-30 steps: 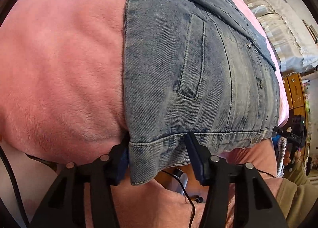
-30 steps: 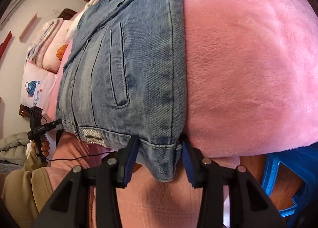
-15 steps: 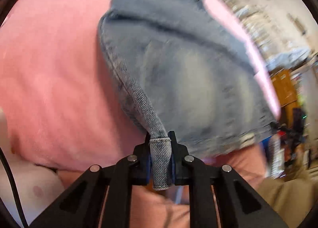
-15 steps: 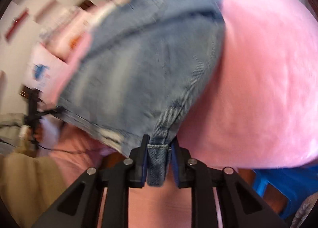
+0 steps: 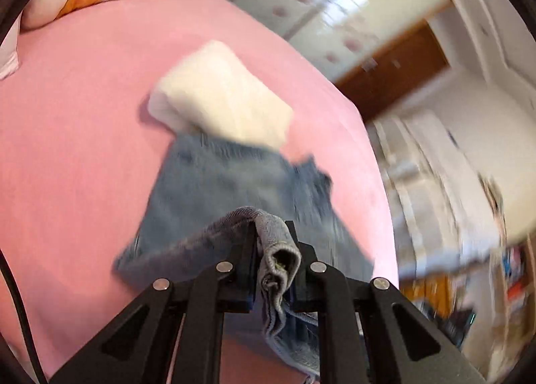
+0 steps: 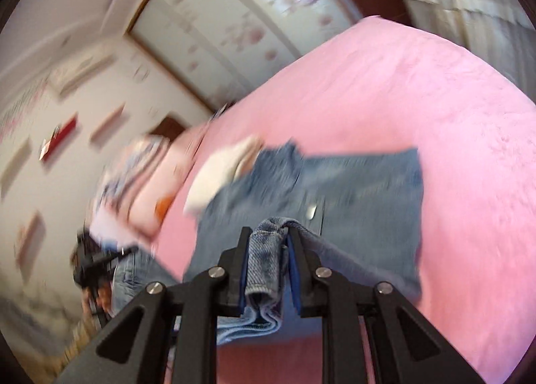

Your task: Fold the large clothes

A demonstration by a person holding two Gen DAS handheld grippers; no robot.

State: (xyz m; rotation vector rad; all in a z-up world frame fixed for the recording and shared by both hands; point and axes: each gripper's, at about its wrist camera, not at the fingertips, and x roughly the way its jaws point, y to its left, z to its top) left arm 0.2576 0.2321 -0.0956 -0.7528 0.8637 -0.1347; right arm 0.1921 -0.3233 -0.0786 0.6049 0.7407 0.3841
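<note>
Above the pink bed (image 5: pixel 73 136), the left gripper (image 5: pixel 273 250) and the right gripper (image 6: pixel 268 250) each clamp the denim jacket (image 5: pixel 221 189) hem, near a white folded cloth (image 5: pixel 221 96).

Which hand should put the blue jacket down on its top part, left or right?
Neither alone, probably both. The left gripper and right gripper each pinch a hem corner of the denim jacket, lifted above its far half on the pink blanket.

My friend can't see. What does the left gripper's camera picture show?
The left gripper pinches a bunched denim hem, lifting the blurry denim jacket off a pink bed. A folded white cloth lies just beyond the jacket.
</note>
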